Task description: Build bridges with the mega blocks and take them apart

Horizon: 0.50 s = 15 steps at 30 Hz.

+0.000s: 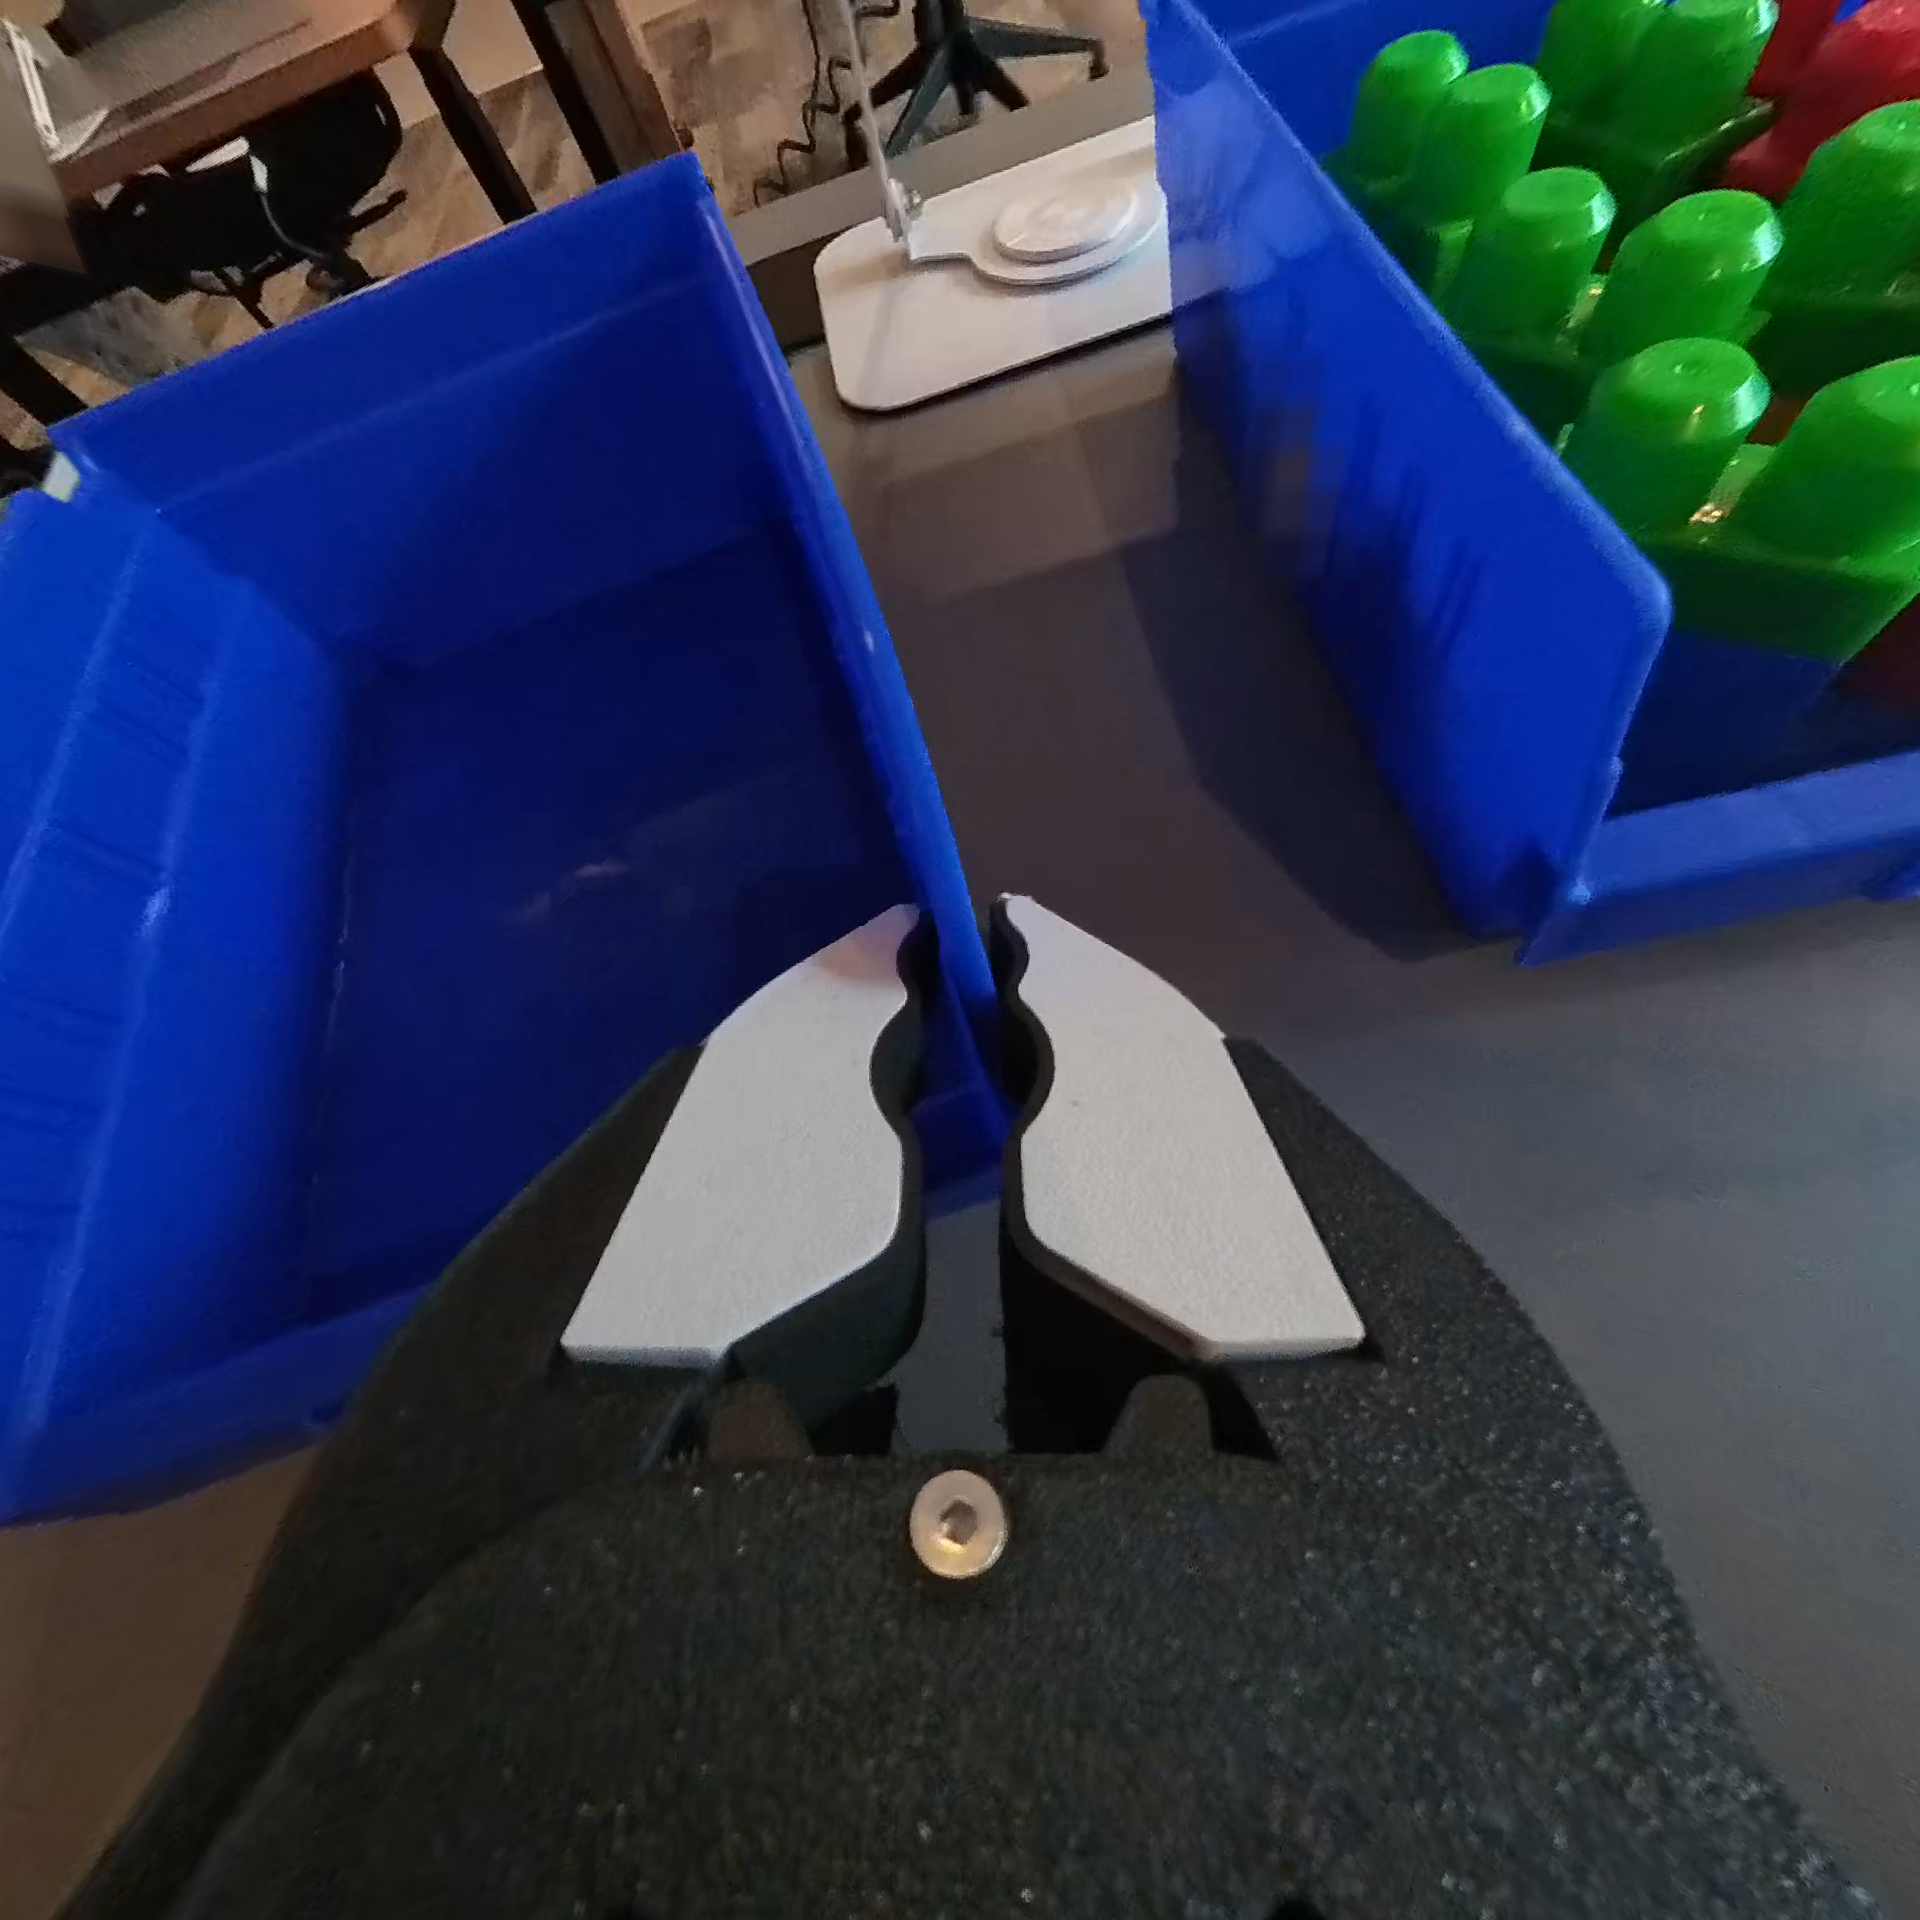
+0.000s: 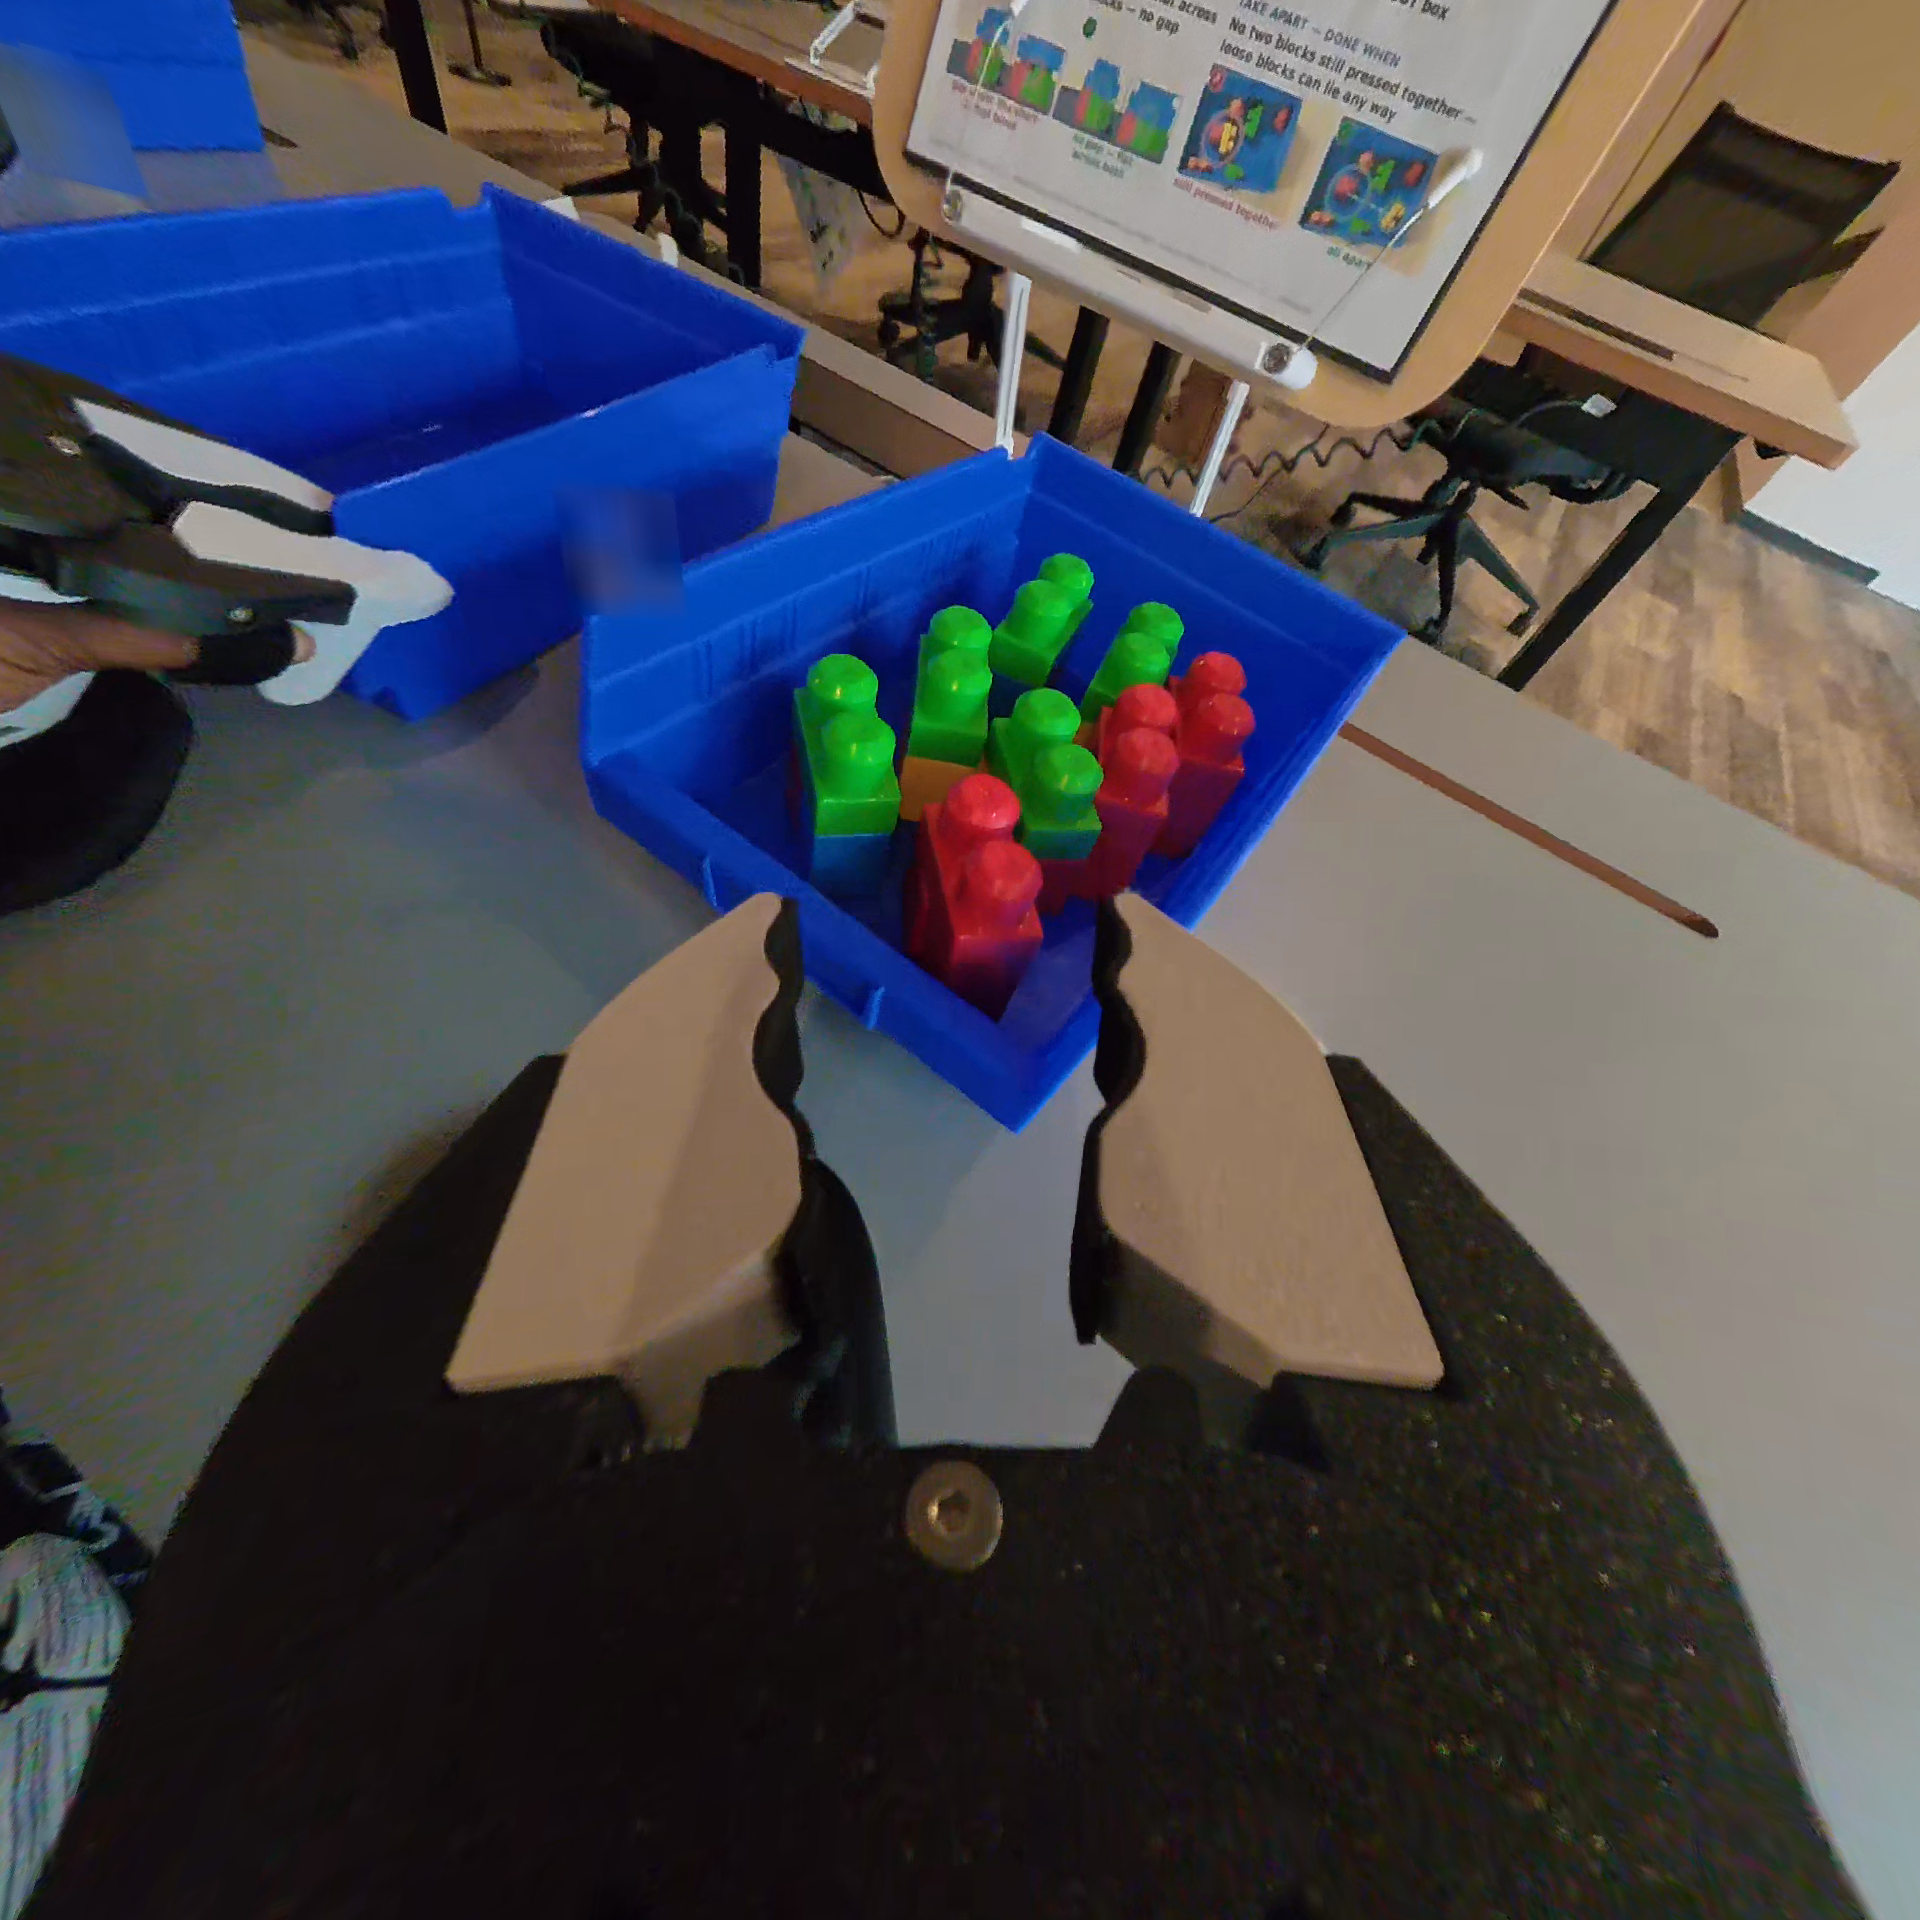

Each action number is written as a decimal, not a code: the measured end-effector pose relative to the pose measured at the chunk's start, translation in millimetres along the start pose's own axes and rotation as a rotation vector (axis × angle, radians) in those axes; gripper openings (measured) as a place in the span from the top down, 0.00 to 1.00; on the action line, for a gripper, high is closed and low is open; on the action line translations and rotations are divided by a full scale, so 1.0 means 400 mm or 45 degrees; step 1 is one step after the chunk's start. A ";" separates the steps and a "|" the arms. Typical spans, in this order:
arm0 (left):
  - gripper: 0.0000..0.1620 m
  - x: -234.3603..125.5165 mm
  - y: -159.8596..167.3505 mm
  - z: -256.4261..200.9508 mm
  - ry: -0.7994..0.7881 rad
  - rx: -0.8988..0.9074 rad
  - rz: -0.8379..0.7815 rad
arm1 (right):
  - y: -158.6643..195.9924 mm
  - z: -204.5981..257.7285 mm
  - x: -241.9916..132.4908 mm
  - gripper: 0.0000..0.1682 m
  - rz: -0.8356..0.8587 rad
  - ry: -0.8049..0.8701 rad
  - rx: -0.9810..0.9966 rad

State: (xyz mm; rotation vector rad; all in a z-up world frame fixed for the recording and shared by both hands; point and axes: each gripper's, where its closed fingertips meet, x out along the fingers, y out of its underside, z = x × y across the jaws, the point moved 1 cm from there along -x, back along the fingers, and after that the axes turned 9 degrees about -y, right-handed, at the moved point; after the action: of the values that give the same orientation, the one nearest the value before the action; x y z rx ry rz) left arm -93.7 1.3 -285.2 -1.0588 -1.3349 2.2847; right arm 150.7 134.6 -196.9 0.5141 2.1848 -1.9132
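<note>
My left gripper (image 1: 958,925) is clamped on the side wall of the empty blue bin (image 1: 436,644); the thin wall runs straight up between the two white fingers (image 1: 769,1122), and my own tool body hides the bin's near corner below them. In the right wrist view that same gripper (image 2: 343,582) shows at the left edge, cut off by the frame, with a bit of my hand (image 2: 94,649) under it.

My right gripper (image 2: 945,914) hangs open with nothing between its fingers, over the grey table (image 2: 1558,1039) just short of the second blue bin (image 2: 727,665). The mega blocks (image 2: 1023,748) stand upright in that bin, packed close: green blocks (image 2: 852,748) toward the back and left, red blocks (image 2: 982,883) at the front and right. Some seem to sit on blue, orange or purple pieces, though the lower layer is mostly hidden by the bin wall. Behind it, an instruction board (image 2: 1226,156) on a stand is cut off at the top.
</note>
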 end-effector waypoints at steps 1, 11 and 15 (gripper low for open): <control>0.94 0.002 -0.003 -0.006 0.003 0.007 -0.001 | 0.005 -0.001 -0.003 0.68 0.002 -0.002 0.008; 0.95 0.014 -0.033 -0.074 0.063 0.050 -0.033 | 0.022 -0.006 -0.017 0.67 0.010 0.005 0.028; 0.94 0.019 -0.042 -0.094 0.093 0.064 -0.047 | 0.031 -0.008 -0.020 0.67 0.026 0.009 0.032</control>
State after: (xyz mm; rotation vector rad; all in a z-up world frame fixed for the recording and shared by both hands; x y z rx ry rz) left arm -73.9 38.3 -285.6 -1.0814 -1.2520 2.2194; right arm 163.0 137.8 -204.7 0.5462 2.1533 -1.9339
